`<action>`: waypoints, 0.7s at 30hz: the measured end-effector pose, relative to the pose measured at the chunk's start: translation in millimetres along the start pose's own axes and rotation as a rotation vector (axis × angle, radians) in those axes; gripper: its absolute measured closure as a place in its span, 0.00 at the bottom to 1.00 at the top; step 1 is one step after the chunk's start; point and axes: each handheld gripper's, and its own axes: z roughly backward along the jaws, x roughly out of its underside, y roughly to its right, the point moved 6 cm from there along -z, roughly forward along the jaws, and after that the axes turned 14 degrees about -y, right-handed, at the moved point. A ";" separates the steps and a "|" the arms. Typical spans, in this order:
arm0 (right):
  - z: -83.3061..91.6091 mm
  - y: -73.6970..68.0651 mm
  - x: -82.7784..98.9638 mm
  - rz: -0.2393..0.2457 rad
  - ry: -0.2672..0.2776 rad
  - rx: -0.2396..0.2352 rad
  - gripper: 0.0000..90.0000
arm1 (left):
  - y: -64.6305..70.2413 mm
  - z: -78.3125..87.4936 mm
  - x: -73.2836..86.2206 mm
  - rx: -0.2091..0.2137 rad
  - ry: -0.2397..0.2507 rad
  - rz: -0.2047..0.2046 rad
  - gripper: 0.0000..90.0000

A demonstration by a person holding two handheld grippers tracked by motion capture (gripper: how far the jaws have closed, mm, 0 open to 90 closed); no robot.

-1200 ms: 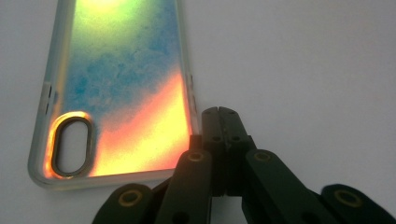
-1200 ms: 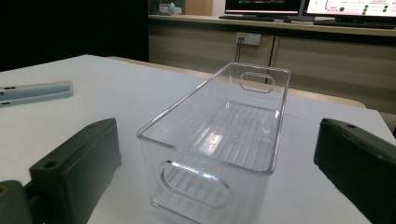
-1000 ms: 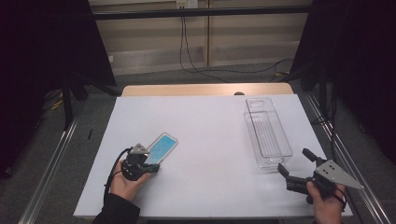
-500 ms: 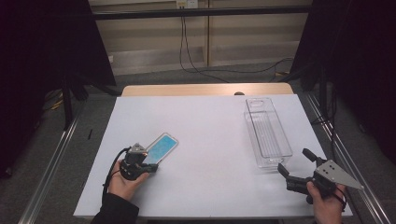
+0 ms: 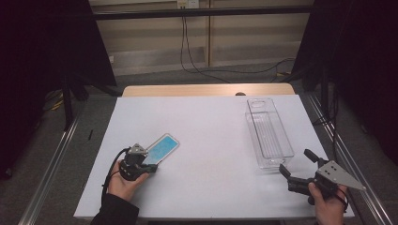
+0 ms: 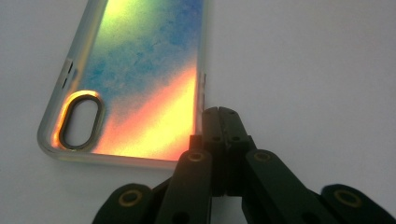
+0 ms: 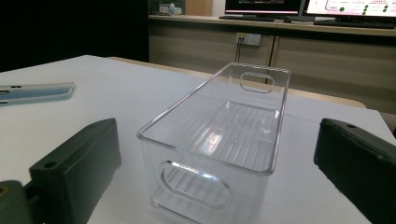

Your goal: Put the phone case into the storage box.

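A phone case (image 5: 162, 147) with a blue, iridescent back lies flat on the white table (image 5: 211, 117), left of the middle. In the left gripper view the phone case (image 6: 140, 70) shines blue, green and orange, with an oval camera hole at its near end. My left gripper (image 5: 149, 167) is shut, its jaws pressed together with nothing between them, tips (image 6: 219, 114) beside the case's near right edge. A clear plastic bin (image 5: 270, 136) stands empty at the right. My right gripper (image 5: 297, 161) is open just in front of the bin's (image 7: 219, 126) near end, jaws wide apart.
The table's front edge runs just below both hands. Metal rails flank the table on both sides. Cables hang down behind its far wooden edge (image 5: 206, 89). In the right gripper view the phone case (image 7: 37, 91) lies far off at the left.
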 end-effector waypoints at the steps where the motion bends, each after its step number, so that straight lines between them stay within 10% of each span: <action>1: -0.1 -0.1 0.0 0.000 0.000 0.000 0.00 | 0.0 0.1 0.0 -0.002 0.002 0.006 1.00; 21: -0.1 -0.3 0.1 0.001 -0.001 0.000 0.00 | -11.1 2.2 0.9 -0.037 0.013 0.032 1.00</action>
